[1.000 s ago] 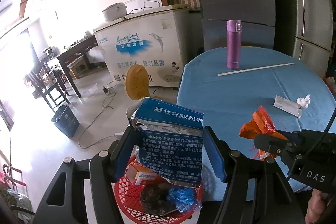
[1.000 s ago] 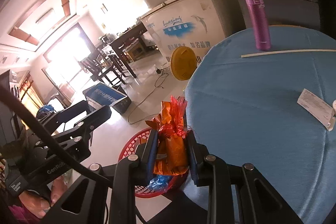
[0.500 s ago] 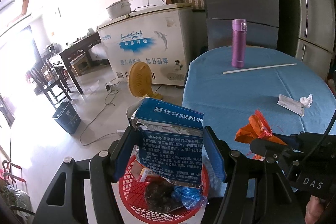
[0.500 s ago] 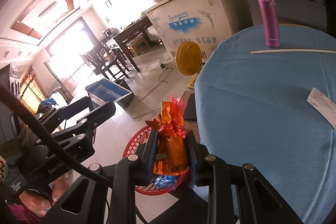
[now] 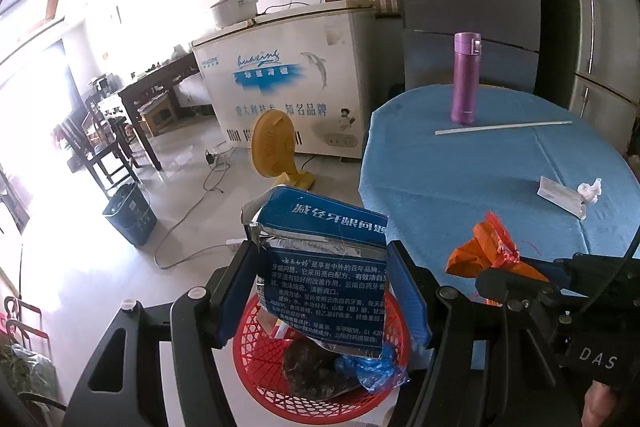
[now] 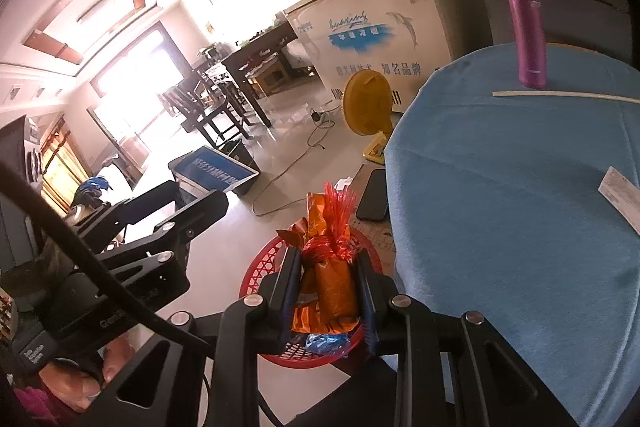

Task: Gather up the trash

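My left gripper [image 5: 322, 281] is shut on a blue toothpaste box [image 5: 326, 269] with a silver torn edge, held above a red mesh basket [image 5: 264, 359] that holds dark and blue trash. My right gripper [image 6: 327, 281] is shut on an orange foil wrapper [image 6: 328, 287], over the same red basket [image 6: 260, 267] beside the table. In the left wrist view the wrapper [image 5: 482, 251] and the right gripper show at the right. In the right wrist view the left gripper with the box [image 6: 214, 175] shows at the left.
A round table with a blue cloth [image 5: 480, 179] carries a purple flask [image 5: 464, 79], a white stick [image 5: 500, 127], a paper slip [image 5: 560, 197] and a crumpled tissue [image 5: 590, 190]. A yellow fan [image 5: 272, 147], a dark bin [image 5: 130, 215], floor cables and a white chest freezer [image 5: 288, 75] stand beyond. A phone [image 6: 372, 195] lies by the table.
The right gripper with the orange wrapper has shifted a little left, off the table edge and over the red basket. The left gripper has kept still with the box.
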Available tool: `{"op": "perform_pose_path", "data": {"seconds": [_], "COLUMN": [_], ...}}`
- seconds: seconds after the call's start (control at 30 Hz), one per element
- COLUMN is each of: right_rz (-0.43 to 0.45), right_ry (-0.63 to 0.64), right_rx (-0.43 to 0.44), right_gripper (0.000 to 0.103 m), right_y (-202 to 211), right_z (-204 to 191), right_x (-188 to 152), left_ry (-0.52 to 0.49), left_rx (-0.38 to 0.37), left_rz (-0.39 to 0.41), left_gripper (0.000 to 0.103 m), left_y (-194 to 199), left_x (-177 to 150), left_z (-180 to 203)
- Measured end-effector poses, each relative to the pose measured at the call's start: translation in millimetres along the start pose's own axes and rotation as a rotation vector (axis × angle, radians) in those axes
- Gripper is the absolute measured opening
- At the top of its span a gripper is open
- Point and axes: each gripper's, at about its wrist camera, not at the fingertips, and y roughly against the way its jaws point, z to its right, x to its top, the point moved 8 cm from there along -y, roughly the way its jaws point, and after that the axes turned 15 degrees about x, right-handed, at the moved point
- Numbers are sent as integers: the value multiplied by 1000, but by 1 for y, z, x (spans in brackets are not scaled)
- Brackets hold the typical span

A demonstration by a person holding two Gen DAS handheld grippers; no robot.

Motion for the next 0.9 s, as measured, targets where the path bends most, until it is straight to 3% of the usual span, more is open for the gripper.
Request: {"op": "perform_pose_path", "data": {"seconds": [0.9], "right_rz": [-37], "right_ry": [51], "right_rx": [0], "right_gripper": [29], "right_y": [-23], "right_z": [-22], "right_x": [-2], "left_ry": [46], "left_rx": [29], "left_rz": [-5], "left_gripper": [67], "left_y": [3], "left_x": [-10], "left_z": [-1]}}
